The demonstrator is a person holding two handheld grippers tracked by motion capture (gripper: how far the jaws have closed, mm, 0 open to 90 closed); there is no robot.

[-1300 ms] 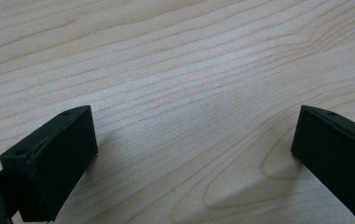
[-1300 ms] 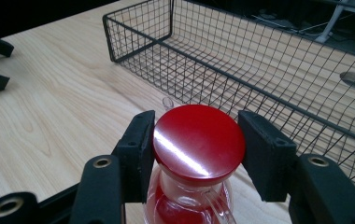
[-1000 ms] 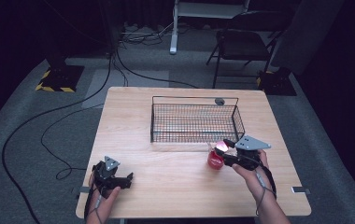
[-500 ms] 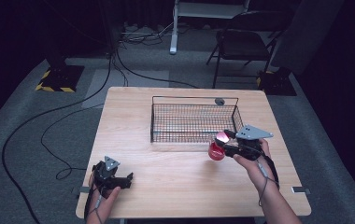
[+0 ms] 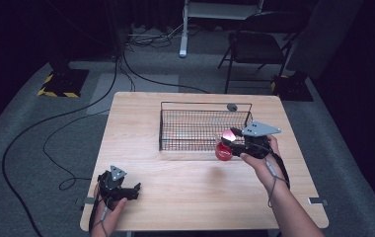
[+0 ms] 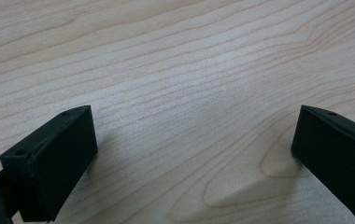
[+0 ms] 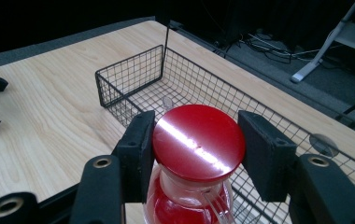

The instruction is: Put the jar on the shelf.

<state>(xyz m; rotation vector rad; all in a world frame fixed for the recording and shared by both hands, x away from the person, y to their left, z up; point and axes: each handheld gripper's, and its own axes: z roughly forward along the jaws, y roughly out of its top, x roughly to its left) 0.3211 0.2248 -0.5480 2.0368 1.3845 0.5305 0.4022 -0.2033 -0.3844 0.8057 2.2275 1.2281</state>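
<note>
Pick-up done, by the look of things: red-lidded jar [image 7: 196, 154] clamped between the jaws of the right gripper [image 5: 236, 140], pads pressing just under the red lid [image 7: 198, 140], the glass body and its red contents hanging below. Held off the counter [image 5: 195, 182] at the near right corner of the wire basket [image 5: 203, 129], roughly level with the near rim and just outside it, as far as the high view allows. Upright or close to it, lid face catching the light.

Not yet done: carrying over the rim, lowering inside, letting go. Basket bare but for a small clear round piece [image 7: 167, 101] on the mesh floor, so plenty of room to set down. A small dark round object [image 5: 232, 107] lying on the counter just behind the far rim, clear of the likely path.

Left gripper [image 5: 121, 190] idle at the near left of the counter, jaws wide apart over bare wood with nothing between them, well apart from basket and jar.

Judged roughly halfway: grasp and lift finished, transfer into the basket and release left, assuming the basket as the destination.
</note>
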